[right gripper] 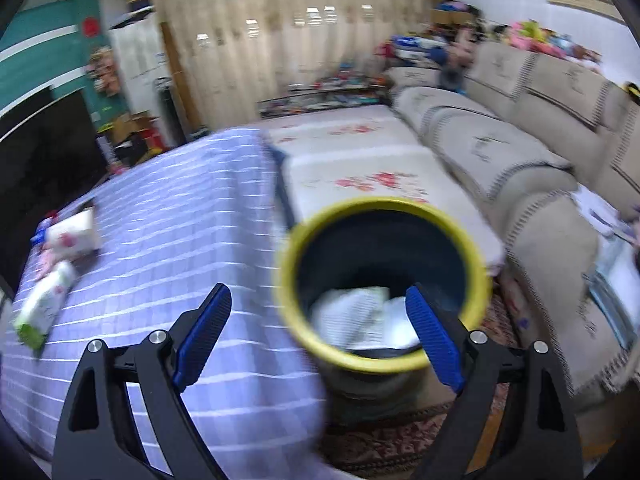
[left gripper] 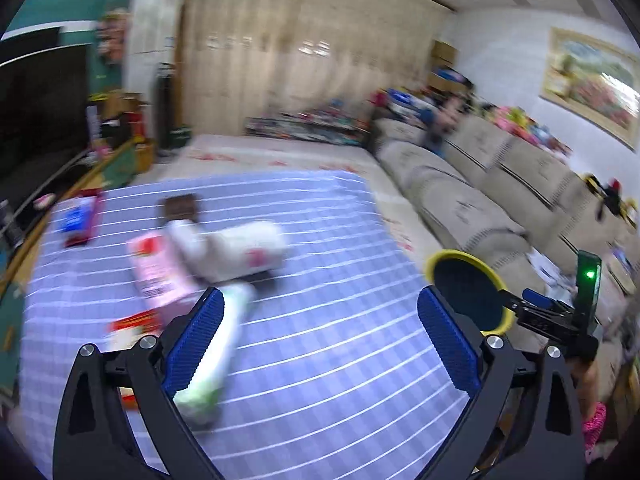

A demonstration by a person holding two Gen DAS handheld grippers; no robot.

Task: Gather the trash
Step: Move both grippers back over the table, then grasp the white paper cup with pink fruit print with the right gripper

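- Your left claw (left gripper: pixel 320 332) and right claw (right gripper: pixel 320 336) both gape wide, empty.
- Cartons (left gripper: pixel 224 256) lie on the bench (left gripper: pixel 340 360); the bin (right gripper: pixel 380 280) stands beside it.
- Blurred view: you could misjudge the grab and knock a carton off.

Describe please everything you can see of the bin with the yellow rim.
The bin is round, with a bright yellow rim and a dark blue inside. It stands upright and open on a patterned rug, close beside the table with the blue checked cloth and in front of the beige sofa. White crumpled trash lies at its bottom. Its material looks like plastic. Neither gripper touches it; the right gripper is open in front of it.
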